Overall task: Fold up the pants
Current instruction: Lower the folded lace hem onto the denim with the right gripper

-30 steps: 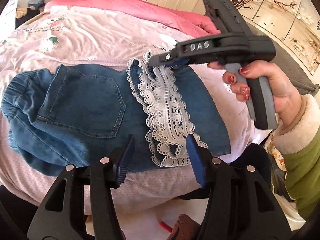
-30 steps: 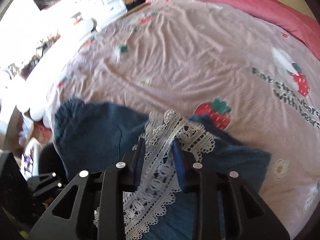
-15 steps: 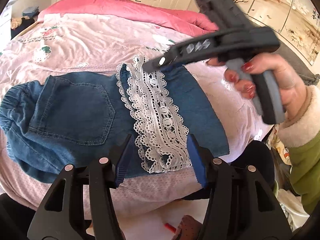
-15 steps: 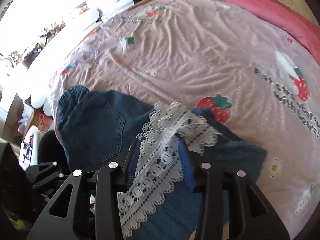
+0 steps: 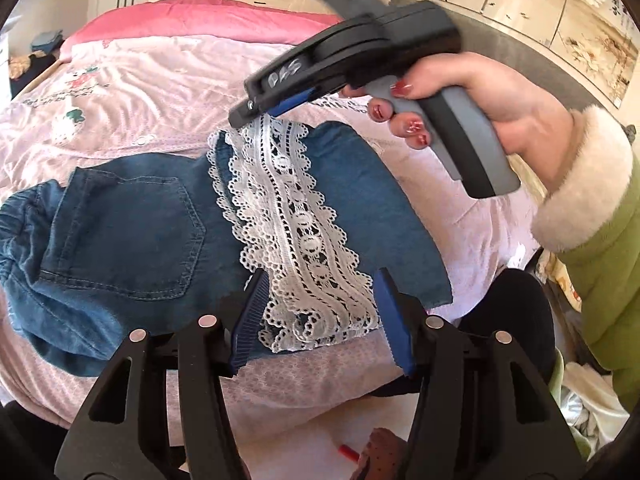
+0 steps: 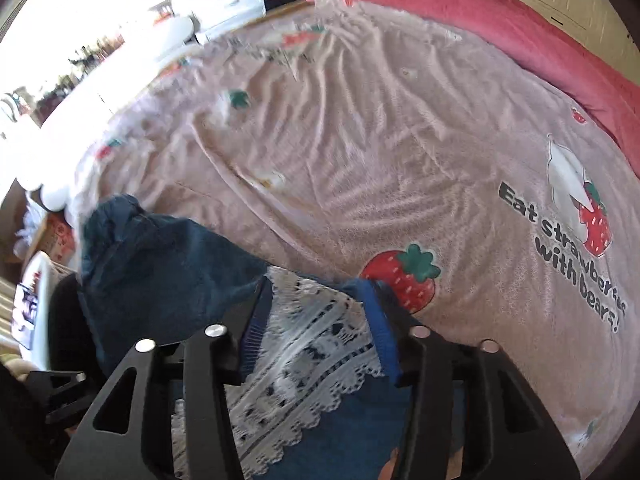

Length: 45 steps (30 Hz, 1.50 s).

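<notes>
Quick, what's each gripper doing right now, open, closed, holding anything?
Left gripper: open, holding nothing, lace trim of the denim pants between its fingers.
Right gripper: open, straddling the lace, not clamped.

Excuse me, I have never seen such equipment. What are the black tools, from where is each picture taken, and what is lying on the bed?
There is no robot here. A person holds one hand-held gripper in each hand, and each carries a camera looking forward along its two fingers.

The left wrist view shows the left gripper at the bottom, open and holding nothing. Across from it is the person's right hand holding the right gripper.

The right wrist view shows the right gripper itself, also open, above the lace.

On the pink bedsheet lie folded denim pants with a white lace trim on top. Nothing is gripped at this moment.
</notes>
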Tool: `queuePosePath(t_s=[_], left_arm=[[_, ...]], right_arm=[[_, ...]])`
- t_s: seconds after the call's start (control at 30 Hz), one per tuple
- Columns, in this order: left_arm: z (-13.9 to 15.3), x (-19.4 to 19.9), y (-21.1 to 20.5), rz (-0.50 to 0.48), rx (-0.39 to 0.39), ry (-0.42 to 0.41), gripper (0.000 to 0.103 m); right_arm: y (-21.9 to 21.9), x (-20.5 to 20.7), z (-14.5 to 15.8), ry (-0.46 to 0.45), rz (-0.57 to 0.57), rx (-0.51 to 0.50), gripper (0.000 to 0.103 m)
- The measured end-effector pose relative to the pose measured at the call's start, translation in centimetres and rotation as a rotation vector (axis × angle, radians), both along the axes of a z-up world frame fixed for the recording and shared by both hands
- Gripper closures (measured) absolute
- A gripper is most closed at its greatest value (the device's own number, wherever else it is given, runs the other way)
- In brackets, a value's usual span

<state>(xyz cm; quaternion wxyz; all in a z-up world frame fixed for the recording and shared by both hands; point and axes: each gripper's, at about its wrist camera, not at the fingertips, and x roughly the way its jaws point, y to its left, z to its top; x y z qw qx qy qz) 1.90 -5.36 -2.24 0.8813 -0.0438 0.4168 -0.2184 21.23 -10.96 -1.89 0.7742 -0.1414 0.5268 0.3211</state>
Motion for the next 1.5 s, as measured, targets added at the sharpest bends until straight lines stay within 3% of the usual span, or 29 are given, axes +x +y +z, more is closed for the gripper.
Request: queuePosePath(t_s=[0.1, 0.13, 0.3, 0.5, 0.7, 0.8, 1.0, 1.13, 1.27, 1.5], left_arm=[[-1.1, 0.4, -0.3, -0.002, 0.023, 0.033, 0.062], [-1.4, 0.5, -0.3, 0.001, 0.029, 0.045, 0.067], [-2.2, 0.4, 0.0, 0.015, 0.038, 0.067, 0.069], [-2.7, 0.5, -0.1, 0.018, 0.046, 0.078, 0.069], [-3.1, 0.7, -0.1, 0.017, 0.042, 0.088, 0.069], [-3.1, 0.7, -0.1, 0.018, 0.043, 0.087, 0.069], [-3.1, 0.8, 0.0, 0.018, 0.043, 0.087, 0.068], [-2.9, 0.7, 0.0, 0.017, 0.043, 0.083, 0.068], [-2.1, 0.3, 0.3, 0.014, 0.036, 0.069, 0.068], [-0.9, 0.1, 1.9, 0.056, 0.038, 0.041, 0.063]], right_arm=[[-0.1, -0.6, 0.0, -0.012, 0.011, 0.001, 0.092], [-0.2, -0.8, 0.4, -0.021, 0.008, 0.016, 0.093], [0.3, -1.4, 2.5, -0.05, 0.023, 0.096, 0.094], [2.7, -0.2, -0.5, -0.049, 0.03, -0.038, 0.093], [2.0, -0.3, 0.1, -0.069, 0.004, 0.011, 0.083], [0.8, -0.9, 2.0, -0.107, -0.019, 0.063, 0.06], [-1.8, -2.2, 4.4, -0.126, -0.041, 0.097, 0.047], [-2.9, -3.5, 4.4, -0.105, -0.039, 0.097, 0.046], [-3.4, -4.6, 3.5, -0.088, -0.043, 0.073, 0.035], [-3.2, -5.0, 1.2, -0.055, -0.044, 0.055, 0.032]])
